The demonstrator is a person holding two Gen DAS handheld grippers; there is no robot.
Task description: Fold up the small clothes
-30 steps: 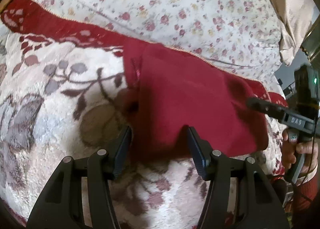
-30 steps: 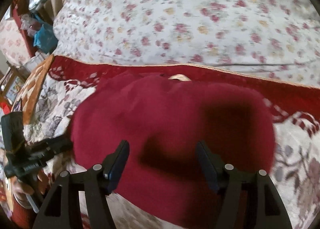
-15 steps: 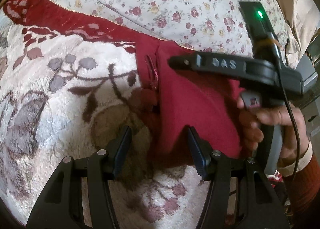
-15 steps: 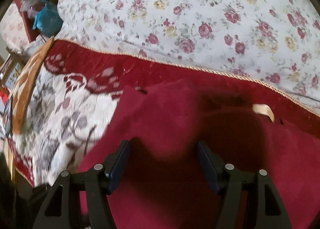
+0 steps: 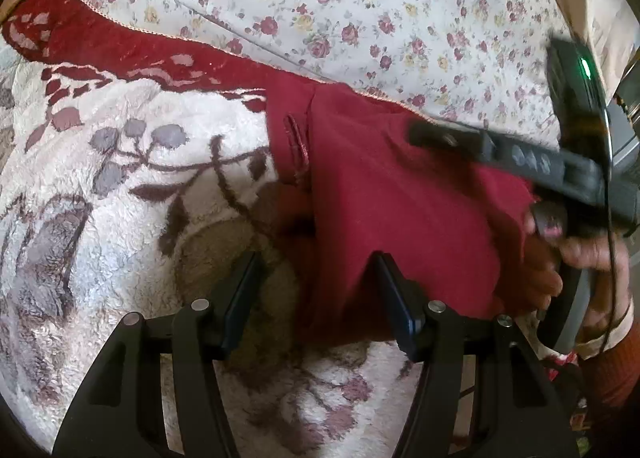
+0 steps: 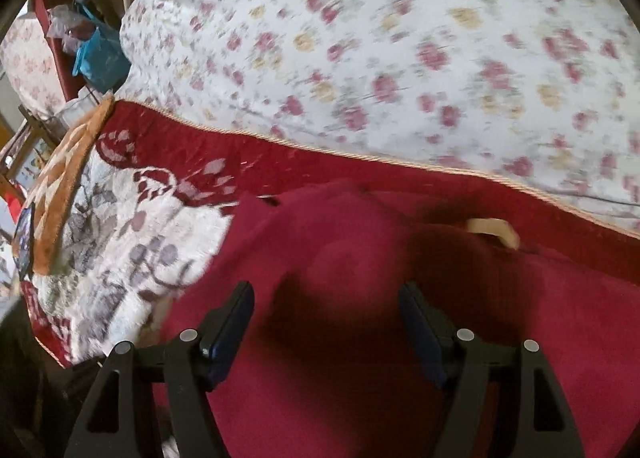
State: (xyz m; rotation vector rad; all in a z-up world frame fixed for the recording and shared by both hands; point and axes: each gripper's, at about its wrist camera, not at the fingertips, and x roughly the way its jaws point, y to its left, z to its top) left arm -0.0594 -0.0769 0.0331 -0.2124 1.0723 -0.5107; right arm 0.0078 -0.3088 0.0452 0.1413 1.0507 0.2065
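Left tool [image 5: 316, 282] and right tool [image 6: 326, 318] both gape empty over the red garment [image 5: 400, 210]

Left gripper [image 5: 316, 290] showing black angular fingers with dark blue pads and silver screw heads, right gripper [image 6: 326, 318] matching, black cable trailing past a green indicator light, person wearing a rust-red sleeve [image 5: 616, 374].

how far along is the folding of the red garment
Partly done: the red garment lies doubled on the blanket, one layer over another, so a first fold looks made. In hand: nothing is gripped; the left gripper is opening astride the near edge, and the right gripper is open above the cloth. Left: further folds and tidying.
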